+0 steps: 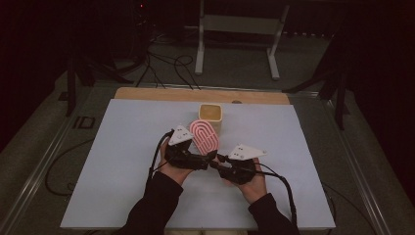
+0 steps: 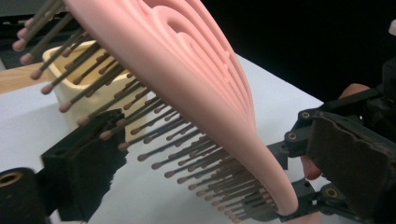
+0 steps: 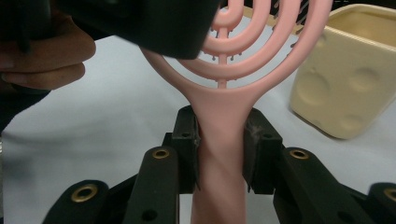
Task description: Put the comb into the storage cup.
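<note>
1. I am seeing the cream cup (image 1: 211, 116) standing on the table (image 1: 122, 161) just beyond the pink hairbrush (image 1: 204, 136). It is the nearest thing to the brush head; whether the two are touching I cannot tell. Behind the table, cables and a white frame (image 1: 237, 29) are lying on the floor, well apart from the work.

2. The hairbrush is sitting above the table's middle, between my two grippers, with its head pointing away toward the cup.

3. The right gripper (image 3: 220, 142) is clamping the brush handle: in the right gripper view both pads are pressing on the pink handle from either side.

4. The left gripper (image 2: 196, 154) is standing wide around the brush head. In the left gripper view the bristles are pointing toward one jaw at the lower left, while the smooth pink back is facing the other jaw at the right; I am seeing no pad pressing on the brush.

5. The left gripper view is giving me the brown, round-tipped bristles, with the cup behind them. The right gripper view is giving me the looped slots of the head from the back side and the dimples in the cup's wall.

6. In the high view both hands are coming in from the bottom edge, close together, each gripper angling inward toward the brush, grey plates on top.
</note>
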The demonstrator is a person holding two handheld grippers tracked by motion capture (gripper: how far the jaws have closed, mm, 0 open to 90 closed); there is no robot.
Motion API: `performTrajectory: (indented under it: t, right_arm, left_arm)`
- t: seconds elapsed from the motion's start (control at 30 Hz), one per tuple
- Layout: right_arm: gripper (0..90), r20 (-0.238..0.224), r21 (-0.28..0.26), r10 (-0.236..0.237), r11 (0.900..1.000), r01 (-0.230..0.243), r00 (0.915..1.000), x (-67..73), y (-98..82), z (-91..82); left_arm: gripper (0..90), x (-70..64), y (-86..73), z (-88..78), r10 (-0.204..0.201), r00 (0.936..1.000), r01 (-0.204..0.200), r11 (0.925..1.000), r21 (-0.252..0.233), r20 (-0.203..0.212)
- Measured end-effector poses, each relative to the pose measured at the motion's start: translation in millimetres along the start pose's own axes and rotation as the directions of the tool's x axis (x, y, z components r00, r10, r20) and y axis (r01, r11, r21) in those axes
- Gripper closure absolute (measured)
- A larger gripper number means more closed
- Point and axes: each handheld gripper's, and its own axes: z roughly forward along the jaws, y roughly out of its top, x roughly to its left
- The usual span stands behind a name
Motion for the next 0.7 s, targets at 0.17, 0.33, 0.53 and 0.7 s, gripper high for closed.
performTrajectory:
  t: [0.17, 0.33, 0.53, 0.7]
  right_arm:
    - [69.8, 0.001, 0.002, -0.002, 1.0, 0.002, 1.0, 1.8, 0.2, 0.9]
    - [69.8, 0.0, 0.006, -0.003, 1.0, 0.003, 1.0, 2.6, -0.1, 1.4]
    - [69.8, 0.003, -0.001, -0.007, 1.0, 0.007, 1.0, 3.2, 0.4, 0.8]
    - [69.9, 0.003, -0.003, -0.008, 1.0, 0.008, 1.0, 3.2, 0.7, 0.3]
  left_arm:
    - [18.4, -2.4, 0.3, 1.6, -0.009, 0.9992, 0.009, 1.0, -0.002, -0.038]
    - [29.4, -2.7, 0.2, 2.9, -0.032, 0.9988, 0.032, 0.9995, -0.004, -0.037]
    - [47.7, -1.5, 0.0, 3.4, -0.059, 0.9983, 0.059, 0.9982, -0.014, 0.002]
    - [54.5, 0.3, -0.7, 3.2, -0.087, 0.9959, 0.087, 0.9959, -0.023, 0.028]
